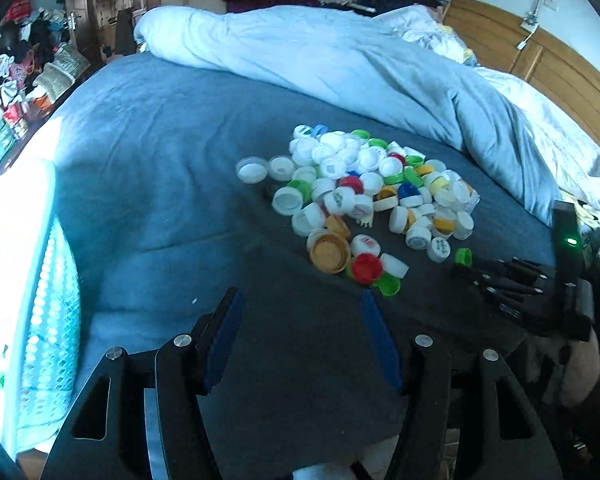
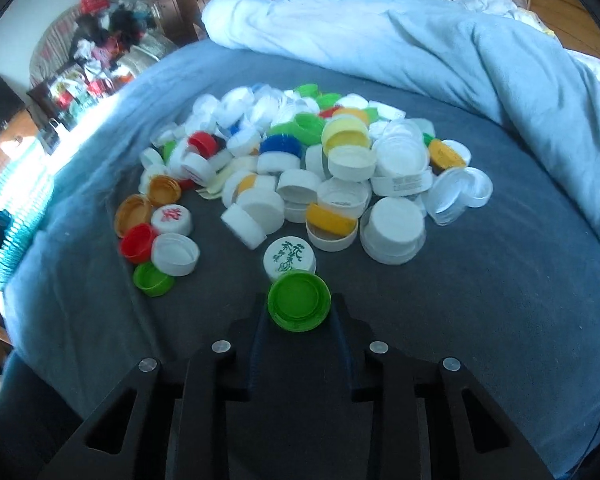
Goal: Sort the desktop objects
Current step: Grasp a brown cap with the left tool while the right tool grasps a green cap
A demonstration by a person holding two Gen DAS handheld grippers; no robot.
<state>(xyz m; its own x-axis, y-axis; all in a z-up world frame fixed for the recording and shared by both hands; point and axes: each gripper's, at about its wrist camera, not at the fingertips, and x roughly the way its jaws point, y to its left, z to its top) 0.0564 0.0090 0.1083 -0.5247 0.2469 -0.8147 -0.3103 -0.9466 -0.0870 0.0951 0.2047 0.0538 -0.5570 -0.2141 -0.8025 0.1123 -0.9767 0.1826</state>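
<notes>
Right gripper clamped on a green cap, open side up, one finger at each side of it. Just beyond the green cap: white cap with green printing. Farther beyond: pile of caps (mostly white, some yellow, red, blue) on the bed. Light blue duvet bunched behind the pile.

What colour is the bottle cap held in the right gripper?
Green. The bottle cap sits open side up in the right gripper, clearest in the right wrist view.
</notes>
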